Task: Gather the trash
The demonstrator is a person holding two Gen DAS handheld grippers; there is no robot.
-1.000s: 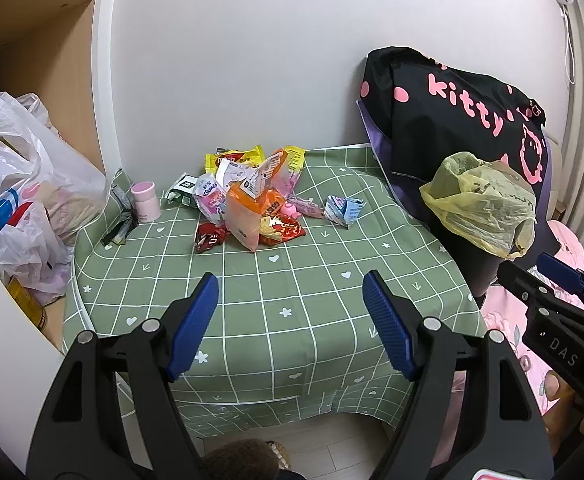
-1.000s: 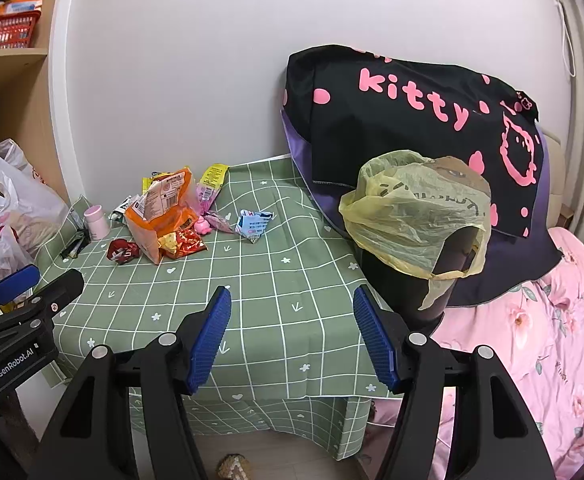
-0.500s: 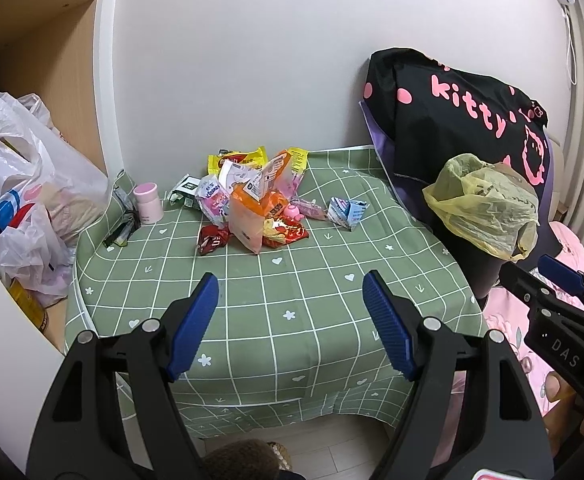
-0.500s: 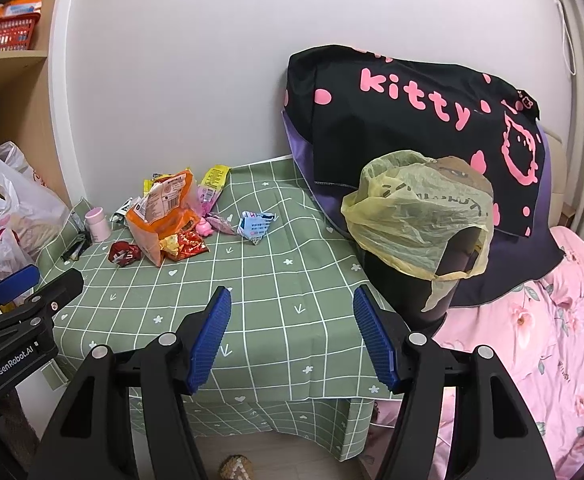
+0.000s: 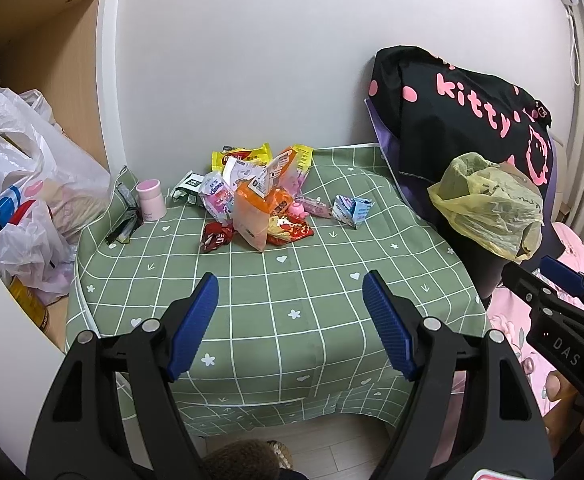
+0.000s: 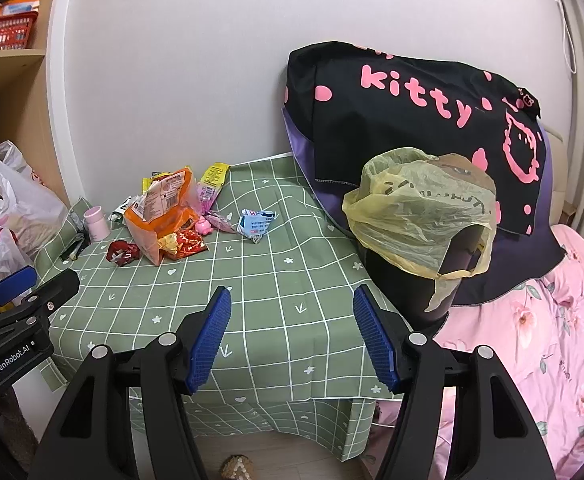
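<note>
Both grippers have drifted only slightly over the last second, the wrapper heap sliding a touch rightward in the left wrist view while the right wrist view barely shifts. Left gripper (image 5: pixel 290 308) hangs over the near edge of the surface (image 5: pixel 311 280), jaws wide apart and holding nothing, blue pads (image 5: pixel 194 320) showing clean. Right gripper (image 6: pixel 292 328) sits level beside it, jaws just as wide apart and equally bare, aimed at the near right corner of the green checked cloth. Out ahead, well apart from both, lies the trash pile (image 5: pixel 260 200) toward the back of the surface near the wall: an orange snack bag (image 5: pixel 254 220) standing tilted, yellow wrappers (image 5: pixel 242 156) behind it, a red wrapper (image 5: pixel 216 236) lying just left of the bag, and a blue and white crumpled packet (image 5: pixel 349 210) a little off to the right on its own. A small pink jar (image 5: pixel 151 200) stands upright near the left edge. Off the right side, a dark bin lined with a yellow plastic bag (image 6: pixel 423 212) stands just beside the surface, against a black cushion (image 6: pixel 411 92) with pink lettering. White plastic bags (image 5: pixel 24 168) crowd the shelf on the far left, and a pink floral bedspread (image 6: pixel 531 340) fills the right.
</note>
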